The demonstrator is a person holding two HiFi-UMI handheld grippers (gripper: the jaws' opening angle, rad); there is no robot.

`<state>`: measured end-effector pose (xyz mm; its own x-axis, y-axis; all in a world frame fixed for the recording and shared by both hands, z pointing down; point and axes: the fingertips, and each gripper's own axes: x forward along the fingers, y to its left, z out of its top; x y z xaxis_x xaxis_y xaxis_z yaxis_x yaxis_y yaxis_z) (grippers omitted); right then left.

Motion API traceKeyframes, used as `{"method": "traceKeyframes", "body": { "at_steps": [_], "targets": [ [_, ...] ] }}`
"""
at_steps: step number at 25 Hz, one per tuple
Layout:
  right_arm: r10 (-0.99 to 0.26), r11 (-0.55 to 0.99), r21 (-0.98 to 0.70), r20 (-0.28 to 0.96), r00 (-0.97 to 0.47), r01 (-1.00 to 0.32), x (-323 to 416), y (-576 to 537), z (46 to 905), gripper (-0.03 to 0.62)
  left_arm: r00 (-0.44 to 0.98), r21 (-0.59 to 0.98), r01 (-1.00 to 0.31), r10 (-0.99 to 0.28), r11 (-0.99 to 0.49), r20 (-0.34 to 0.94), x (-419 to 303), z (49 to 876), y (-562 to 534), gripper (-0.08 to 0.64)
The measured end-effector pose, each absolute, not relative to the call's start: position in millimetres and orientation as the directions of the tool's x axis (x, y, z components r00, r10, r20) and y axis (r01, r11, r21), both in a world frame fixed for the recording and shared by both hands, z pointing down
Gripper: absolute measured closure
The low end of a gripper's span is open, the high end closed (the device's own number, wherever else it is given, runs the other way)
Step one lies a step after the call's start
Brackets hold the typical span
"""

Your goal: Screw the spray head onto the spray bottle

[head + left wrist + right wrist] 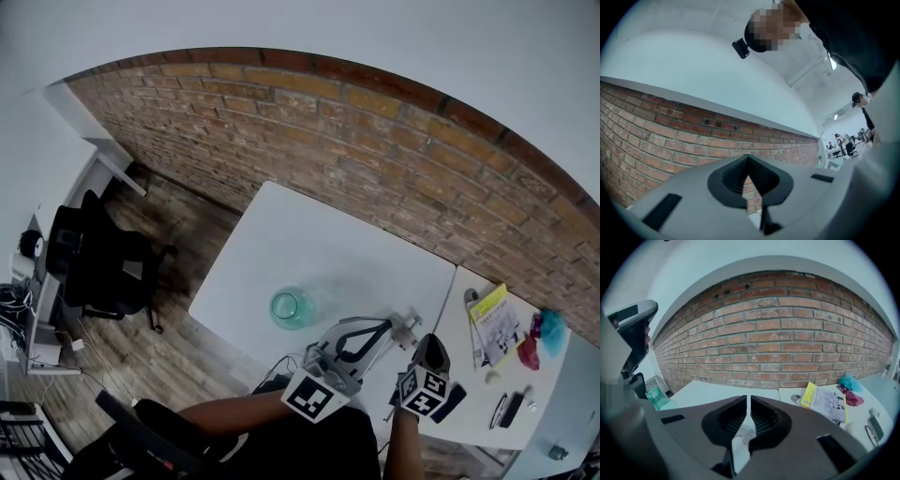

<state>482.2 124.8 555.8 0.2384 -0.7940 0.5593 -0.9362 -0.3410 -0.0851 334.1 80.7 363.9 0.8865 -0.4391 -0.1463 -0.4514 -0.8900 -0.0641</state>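
The spray bottle (292, 307) stands upright on the white worktop (309, 234), off to the left of the left hand-held gripper (398, 330) and apart from it. It is see-through green. From above its top shows as a round teal ring, with the paler body blurred below. In the right gripper view the spray bottle (655, 397) sits low at the left edge, ribbed around its upper part, just under the grey body of the left hand-held gripper (635, 333). Both tools hang side by side over the near edge of the worktop, close to the person's dark sleeves. The left hand-held gripper (749, 161) has its jaws pressed together with nothing between them and faces the brick wall (670, 140). The right hand-held gripper (429, 345) sits just to its right. In its own view the right hand-held gripper (746, 404) has its jaws drawn in to a thin slit, empty, with only white worktop showing through. To its right, on the neighbouring worktop (562, 384), lie a yellow-edged booklet (825, 401), a teal thing (848, 383) and a red thing (853, 398).
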Motion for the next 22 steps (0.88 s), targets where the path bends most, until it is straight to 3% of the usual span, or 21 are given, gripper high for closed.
{"method": "traceKeyframes", "body": {
  "at_steps": [6,11,22],
  "targets": [
    [-0.727,-0.387,-0.172,0.662,0.185,-0.906,493.9,119.1,606.1,0.577,0.881,-0.055,-0.467,-0.458,-0.883,-0.120,342.1,372.9,71.7,0.568],
    [-0.673,-0.437,-0.230,0.725,0.146,-0.870,502.4,115.8,646.2,0.491,0.875,-0.052,-0.481,-0.475,-0.875,-0.095,343.6,379.7,62.7,0.568],
    [-0.553,-0.557,-0.283,0.828,0.093,-0.781,515.5,108.6,713.8,0.483,0.855,-0.037,-0.517,-0.514,-0.855,-0.063,342.0,391.6,49.7,0.568]
  ]
}}
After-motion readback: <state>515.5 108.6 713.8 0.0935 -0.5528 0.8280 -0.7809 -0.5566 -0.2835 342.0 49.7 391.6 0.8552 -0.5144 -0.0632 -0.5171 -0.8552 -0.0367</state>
